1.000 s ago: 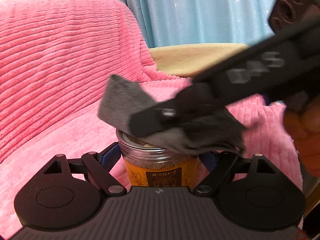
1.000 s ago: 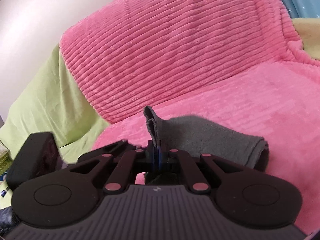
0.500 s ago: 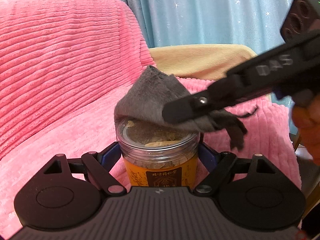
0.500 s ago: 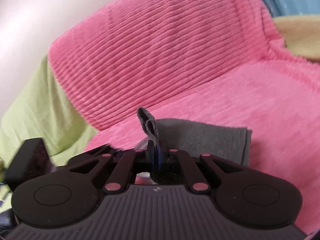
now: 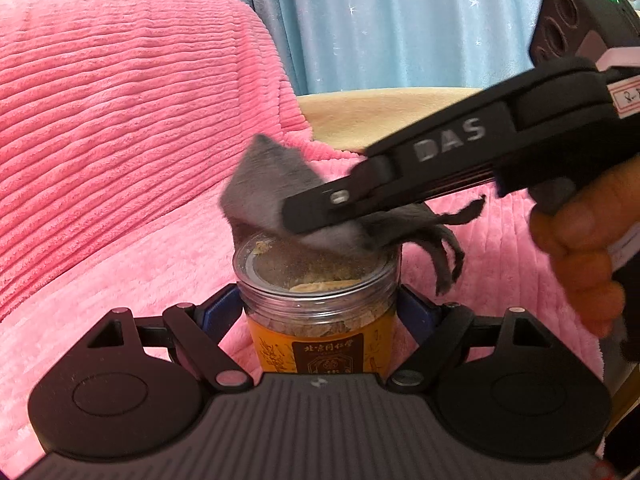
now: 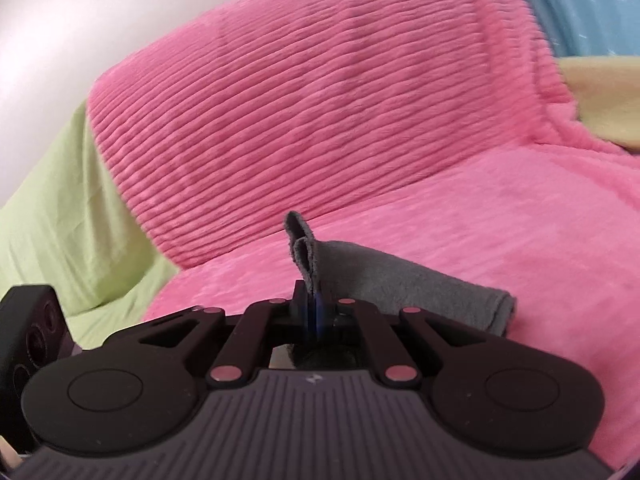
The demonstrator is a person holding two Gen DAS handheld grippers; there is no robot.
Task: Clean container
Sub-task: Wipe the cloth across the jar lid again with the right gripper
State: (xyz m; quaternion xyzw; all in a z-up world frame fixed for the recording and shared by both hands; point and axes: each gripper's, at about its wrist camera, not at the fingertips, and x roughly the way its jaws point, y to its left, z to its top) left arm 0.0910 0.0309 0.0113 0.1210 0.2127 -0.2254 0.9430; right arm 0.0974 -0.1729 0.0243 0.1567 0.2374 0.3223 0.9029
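Your right gripper (image 6: 310, 312) is clamped on a grey cloth (image 5: 272, 188), pressing it onto the lid of the jar (image 5: 320, 292). Your left gripper (image 5: 320, 312) grips that jar upright by its sides, above the pink blanket (image 5: 120, 120). Part of the lid is exposed at the left.

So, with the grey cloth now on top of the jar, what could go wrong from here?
1. The left gripper holds the jar only by its sides, below the lid; a hard sideways wipe might tilt or twist it.
2. The grey cloth is pinched at one edge by the right gripper, so it could slip out.
3. Its frayed strips hang beside the lid and may snag.
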